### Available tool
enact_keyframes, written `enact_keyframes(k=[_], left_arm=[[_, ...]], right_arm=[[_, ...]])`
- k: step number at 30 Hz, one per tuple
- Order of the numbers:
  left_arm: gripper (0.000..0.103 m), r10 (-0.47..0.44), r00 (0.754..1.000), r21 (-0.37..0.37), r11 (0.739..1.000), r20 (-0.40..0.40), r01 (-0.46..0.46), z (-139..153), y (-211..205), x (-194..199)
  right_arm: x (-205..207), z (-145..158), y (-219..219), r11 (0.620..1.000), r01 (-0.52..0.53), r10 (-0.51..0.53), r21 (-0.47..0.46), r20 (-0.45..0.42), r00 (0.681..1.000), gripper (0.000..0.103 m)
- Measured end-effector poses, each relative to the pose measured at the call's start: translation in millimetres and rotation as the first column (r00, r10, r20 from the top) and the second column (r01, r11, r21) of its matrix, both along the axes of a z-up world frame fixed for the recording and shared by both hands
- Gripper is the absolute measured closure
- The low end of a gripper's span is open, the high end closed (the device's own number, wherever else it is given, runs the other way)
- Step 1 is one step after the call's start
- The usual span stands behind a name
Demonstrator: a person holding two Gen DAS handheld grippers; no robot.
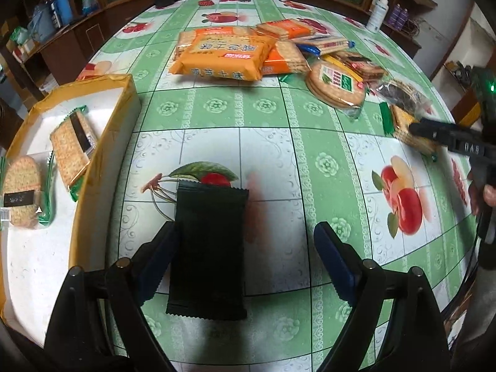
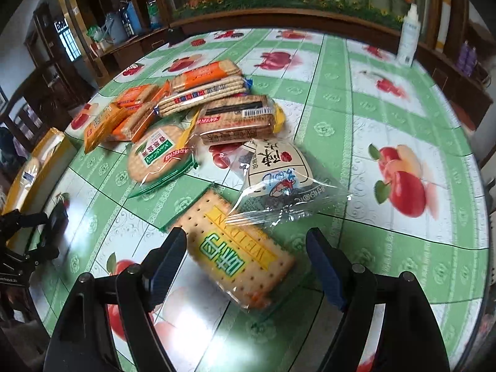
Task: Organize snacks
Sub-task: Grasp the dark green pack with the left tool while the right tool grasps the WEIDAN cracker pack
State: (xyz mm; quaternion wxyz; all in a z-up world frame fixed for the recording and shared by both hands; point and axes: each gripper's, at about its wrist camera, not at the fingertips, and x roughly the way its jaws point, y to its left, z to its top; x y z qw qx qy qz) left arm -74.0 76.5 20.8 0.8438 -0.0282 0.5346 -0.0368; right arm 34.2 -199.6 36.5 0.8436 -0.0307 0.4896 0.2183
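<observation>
Your left hand-held gripper [image 1: 245, 257] stands wide, its jaws on either side of a dark green foil snack packet [image 1: 209, 251] lying flat at lower centre of the green fruit-print bench [image 1: 217, 105]; whether the left pad touches it, you cannot tell. At left, a yellow-rimmed white tray [image 1: 121, 111] holds two clear-wrapped cracker packs [image 1: 73, 148]. Your right hand-held gripper [image 2: 245, 263] is moderately open and opening, a clear-wrapped rectangular biscuit pack with green lettering [image 2: 235, 251] between its jaws, unpressed. A heap of orange and clear biscuit packs [image 2: 186, 105] lies at upper left.
</observation>
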Motion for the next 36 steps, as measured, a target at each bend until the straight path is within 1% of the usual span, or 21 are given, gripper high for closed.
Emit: enact_keyframes(k=[3,6,7,9,12,14,17,20,25,32,36], left_arm=[[0.014,0.005,1.000,-0.011,1.000,-0.005,-0.006,-0.3,2.5,0.9],[0.014,0.015,1.000,-0.036,0.999,-0.016,-0.016,0.8,8.5,1.5],[0.014,0.015,1.000,-0.040,0.999,-0.017,-0.016,1.1,9.7,2.1],[0.014,0.003,1.000,-0.039,0.999,-0.016,-0.004,1.7,9.2,0.0],[0.014,0.002,1.000,-0.009,1.000,-0.001,-0.002,2.6,5.3,-5.2],[0.014,0.000,1.000,0.007,1.000,0.004,0.000,1.2,3.3,-5.5],[0.014,0.010,1.000,0.008,1.000,-0.025,-0.010,-7.1,3.2,-2.8],[0.014,0.006,1.000,0.023,1.000,-0.017,-0.005,-9.5,1.4,-2.3],[0.014,0.004,1.000,0.017,1.000,-0.004,-0.004,-10.0,1.7,-3.4],[0.014,0.002,1.000,0.016,1.000,-0.001,-0.002,-10.3,2.2,-4.4],[0.014,-0.004,1.000,0.023,1.000,0.002,0.004,-9.8,1.2,-4.3]], right_arm=[[-8.2,-6.6,7.7,0.998,-0.045,0.047,0.042,-0.051,0.998,0.024],[-29.2,-4.5,23.4,0.992,-0.113,0.115,0.049,-0.043,0.992,0.024],[-34.6,-3.5,26.7,0.992,-0.117,0.119,0.043,-0.035,0.992,0.024],[-37.9,-0.8,28.6,0.996,-0.082,0.083,0.020,-0.015,0.996,0.024],[-37.2,0.3,29.7,0.999,-0.040,0.040,0.007,0.002,0.999,0.023],[-35.3,-0.3,32.4,1.000,-0.030,0.030,0.000,0.004,1.000,0.023],[-31.3,-3.7,41.3,0.999,-0.022,0.022,-0.027,0.013,1.000,0.023],[-31.0,-5.0,48.4,0.999,-0.014,0.015,-0.043,0.029,0.999,0.023],[-28.2,-3.4,47.7,1.000,0.001,-0.001,-0.006,0.030,1.000,0.024],[-28.2,-4.5,54.3,0.999,-0.003,0.004,-0.045,0.043,0.999,0.024],[-28.2,-7.5,53.4,0.999,0.001,0.002,-0.052,0.043,0.999,0.024]])
